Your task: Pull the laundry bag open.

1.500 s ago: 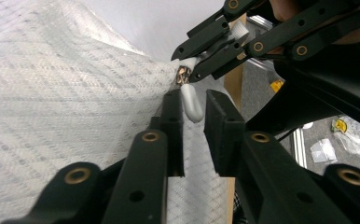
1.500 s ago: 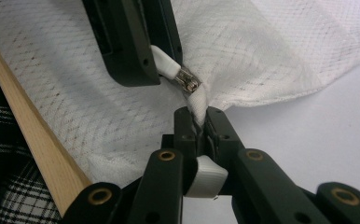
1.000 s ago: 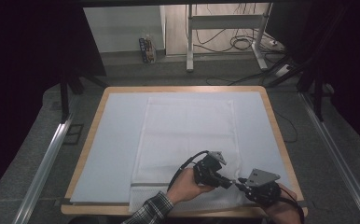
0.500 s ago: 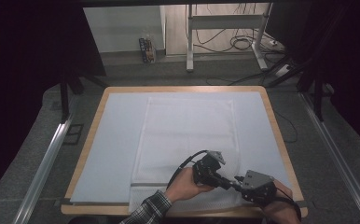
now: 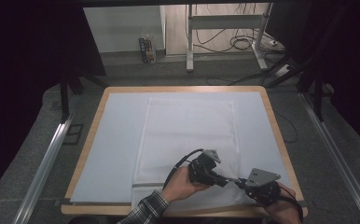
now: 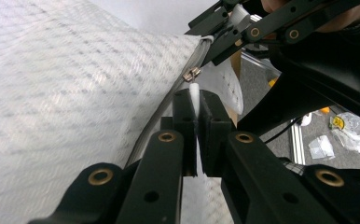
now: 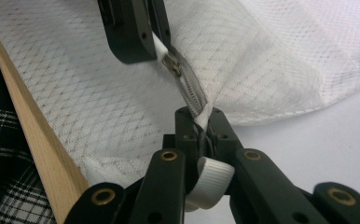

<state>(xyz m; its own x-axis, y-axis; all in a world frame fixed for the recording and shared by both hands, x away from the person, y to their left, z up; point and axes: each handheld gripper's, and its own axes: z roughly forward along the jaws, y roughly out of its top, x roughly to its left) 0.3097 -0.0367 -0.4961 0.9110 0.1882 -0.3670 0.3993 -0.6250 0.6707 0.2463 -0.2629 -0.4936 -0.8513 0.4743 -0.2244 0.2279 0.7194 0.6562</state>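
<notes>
A white mesh bag (image 5: 187,135) lies flat on the pale mat (image 5: 117,140), its grey zipper (image 7: 187,91) running along the near edge. My left gripper (image 5: 222,180) is shut on the white pull tab (image 6: 194,93) just behind the metal slider (image 6: 190,73). My right gripper (image 5: 241,183) faces it, tip to tip. Its jaws have just been closing and now pinch the zipper's end and bag corner (image 7: 200,115). A white ribbon loop (image 7: 211,184) hangs between them. The left gripper (image 7: 162,46) holds the tab at the top of the right gripper view.
The table's wooden rim (image 5: 280,140) frames the mat, and the near edge (image 7: 33,140) runs close beside the right gripper. A plaid sleeve (image 5: 145,210) comes in from below. Metal rails (image 5: 43,163) flank the table; cables and a stand (image 5: 225,32) are on the floor behind.
The right gripper's top plate has shifted slightly at the bag's near right corner. The left hand and the bag look unchanged.
</notes>
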